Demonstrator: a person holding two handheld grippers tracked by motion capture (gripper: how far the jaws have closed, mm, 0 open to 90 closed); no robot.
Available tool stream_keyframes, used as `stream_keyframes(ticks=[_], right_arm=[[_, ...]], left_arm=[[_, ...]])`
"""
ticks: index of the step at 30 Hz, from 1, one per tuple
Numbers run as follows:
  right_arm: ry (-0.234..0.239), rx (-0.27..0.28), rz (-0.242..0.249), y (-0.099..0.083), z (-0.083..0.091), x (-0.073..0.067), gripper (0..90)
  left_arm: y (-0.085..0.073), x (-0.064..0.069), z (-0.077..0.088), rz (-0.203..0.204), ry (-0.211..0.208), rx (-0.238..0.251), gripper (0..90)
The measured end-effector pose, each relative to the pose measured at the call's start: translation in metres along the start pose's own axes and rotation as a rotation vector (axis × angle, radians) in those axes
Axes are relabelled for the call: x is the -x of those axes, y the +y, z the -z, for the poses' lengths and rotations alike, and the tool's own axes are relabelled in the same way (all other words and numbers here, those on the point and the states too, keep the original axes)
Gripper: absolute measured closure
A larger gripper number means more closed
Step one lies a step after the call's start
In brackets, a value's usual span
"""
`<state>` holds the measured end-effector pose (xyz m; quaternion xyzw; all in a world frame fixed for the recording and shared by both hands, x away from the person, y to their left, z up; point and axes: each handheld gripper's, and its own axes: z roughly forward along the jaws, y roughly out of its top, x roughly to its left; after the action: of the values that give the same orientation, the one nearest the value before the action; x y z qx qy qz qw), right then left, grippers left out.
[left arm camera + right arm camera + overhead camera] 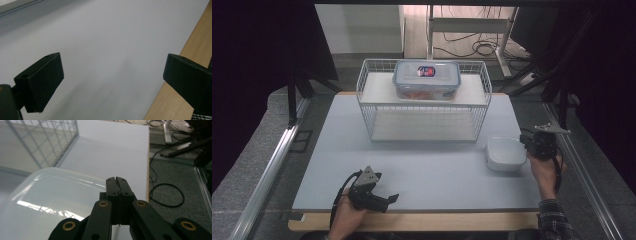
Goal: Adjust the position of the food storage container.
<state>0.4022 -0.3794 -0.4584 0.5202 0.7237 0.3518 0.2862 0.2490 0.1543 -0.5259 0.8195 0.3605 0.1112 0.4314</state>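
1. Shallow white plastic rectangular dish (505,153): sitting on the pale grey table top (427,165) near its right edge, just in front of the rack's right corner, within easy reach of the right hand
2. Right gripper (116,180): hovering just beside the dish's right rim, jaws pressed together with nothing between them; judged to be lining up on the rim before a grasp
3. Left gripper (112,72): resting low near the table's wooden front edge (175,85), jaws standing wide apart and holding nothing, likely parked out of the way
4. White wire two-tier rack (424,100): standing at the back centre, carrying a clear lidded blue-clipped food box (427,79) on its upper shelf
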Motion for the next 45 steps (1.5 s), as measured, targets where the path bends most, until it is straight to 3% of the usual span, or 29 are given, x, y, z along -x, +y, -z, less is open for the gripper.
stream_keyframes(ticks=[6, 10, 13, 30, 45], right_arm=[[-0.015, -0.026, -0.019, -0.005, -0.011, 0.014, 89.2], [-0.018, -0.048, -0.009, -0.009, -0.013, 0.012, 89.4], [0.007, -0.052, -0.009, -0.011, -0.012, 0.007, 89.4], [0.175, -0.092, 0.053, -0.015, -0.006, -0.049, 89.2], [0.37, -0.114, 0.162, -0.014, -0.007, -0.122, 88.3]], left_arm=[[0.0, 0.0, -0.001, 0.0, -0.001, -0.008, 2.9], [0.0, 0.0, -0.001, -0.002, -0.003, -0.011, 2.9], [0.0, 0.0, -0.001, -0.003, -0.003, -0.013, 2.9], [-0.001, 0.001, -0.001, -0.008, -0.001, -0.019, 3.0], [-0.001, 0.001, -0.001, -0.01, -0.002, -0.024, 3.1]])
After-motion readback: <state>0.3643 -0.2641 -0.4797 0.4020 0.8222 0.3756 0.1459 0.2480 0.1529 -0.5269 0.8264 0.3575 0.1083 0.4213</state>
